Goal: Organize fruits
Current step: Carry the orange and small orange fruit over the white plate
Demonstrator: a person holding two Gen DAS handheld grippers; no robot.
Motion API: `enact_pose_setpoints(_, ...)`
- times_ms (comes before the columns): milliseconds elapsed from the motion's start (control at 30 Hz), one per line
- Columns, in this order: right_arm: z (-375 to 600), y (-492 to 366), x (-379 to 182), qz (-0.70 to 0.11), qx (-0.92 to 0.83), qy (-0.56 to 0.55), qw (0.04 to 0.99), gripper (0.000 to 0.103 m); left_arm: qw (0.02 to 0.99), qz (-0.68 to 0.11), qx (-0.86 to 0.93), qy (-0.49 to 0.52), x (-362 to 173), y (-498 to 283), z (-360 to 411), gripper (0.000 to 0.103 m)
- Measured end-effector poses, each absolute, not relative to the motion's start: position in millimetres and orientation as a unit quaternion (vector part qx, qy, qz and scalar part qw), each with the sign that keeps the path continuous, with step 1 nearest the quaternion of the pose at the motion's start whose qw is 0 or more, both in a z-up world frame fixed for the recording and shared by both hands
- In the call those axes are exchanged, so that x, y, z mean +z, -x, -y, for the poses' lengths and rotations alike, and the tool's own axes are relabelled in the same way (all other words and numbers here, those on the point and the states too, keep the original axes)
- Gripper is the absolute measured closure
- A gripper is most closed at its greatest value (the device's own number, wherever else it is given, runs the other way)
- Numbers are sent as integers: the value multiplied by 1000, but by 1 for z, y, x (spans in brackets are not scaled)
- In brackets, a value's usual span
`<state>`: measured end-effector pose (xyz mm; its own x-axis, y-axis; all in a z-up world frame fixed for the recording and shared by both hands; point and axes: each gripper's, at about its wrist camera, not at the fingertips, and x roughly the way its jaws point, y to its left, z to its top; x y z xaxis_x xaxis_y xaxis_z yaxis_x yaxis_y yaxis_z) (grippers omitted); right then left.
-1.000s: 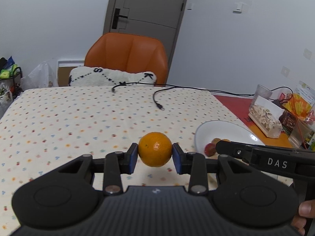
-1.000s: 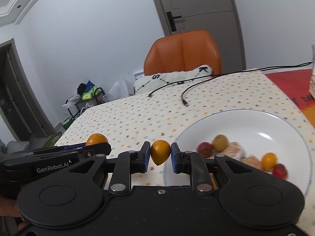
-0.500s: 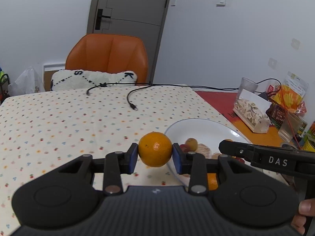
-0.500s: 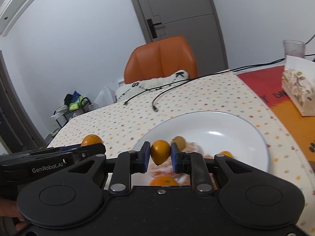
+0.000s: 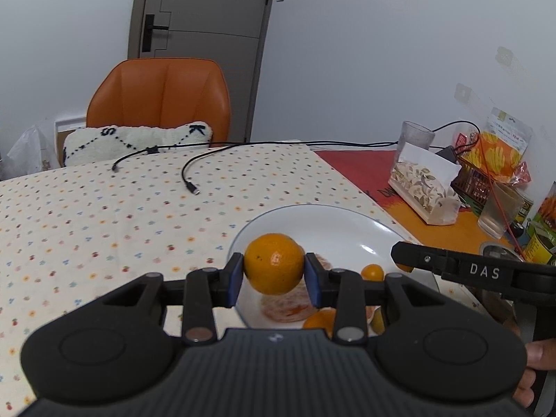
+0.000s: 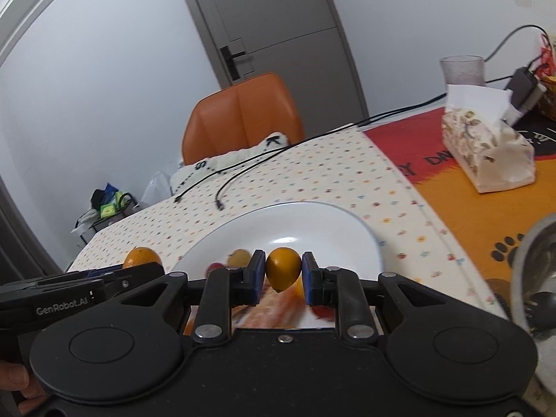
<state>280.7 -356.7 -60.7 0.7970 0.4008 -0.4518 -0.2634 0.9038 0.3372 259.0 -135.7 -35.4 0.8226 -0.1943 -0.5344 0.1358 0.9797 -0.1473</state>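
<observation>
While held over plate: round orange mandarin point(image 5: 274, 264) pinched in left gripper point(image 5: 274, 274); small yellow-orange kumquat point(image 6: 283, 268) clamped in right gripper point(image 6: 283, 279).
Risk: either fruit, released high, rolls off shallow white ceramic plate point(image 6: 312, 222).

My right gripper point(image 6: 283, 274) clamps a small yellow-orange oval fruit point(image 6: 283, 268) above the near rim of a wide white ceramic plate point(image 6: 312, 229) holding blurred fruit pieces. My left gripper point(image 6: 114, 278) at the left edge carries a round orange point(image 6: 140, 256).
</observation>
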Motion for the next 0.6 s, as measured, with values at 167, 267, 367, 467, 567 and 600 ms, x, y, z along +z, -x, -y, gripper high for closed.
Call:
enact_pose_setpoints(167,367,-287,-66,-264,168,-137,940,82,952,-288,-92,45,-36,-267,147,67)
enact_pose_setpoints(267,371,-291,-68,-266,165,-141,939,82,951,-291,-95,42,-38,-272,152,67)
enact_pose_setpoints(367,374,-296,-71,-268,164,-143,939,82,950,-293,-97,41,-38,-278,156,67)
enact_pose_setpoints(467,375,-299,-72,-270,163,-145,938,74,950,-294,-99,40,-39,-282,160,67)
enact_pose_setpoints(567,378,-298,-74,-270,161,-148,938,74,949,-295,-103,39,-38,-287,164,67)
enact_pose_setpoints(600,379,-297,-75,-271,161,-149,937,74,949,-295,-105,39,-38,-288,166,67)
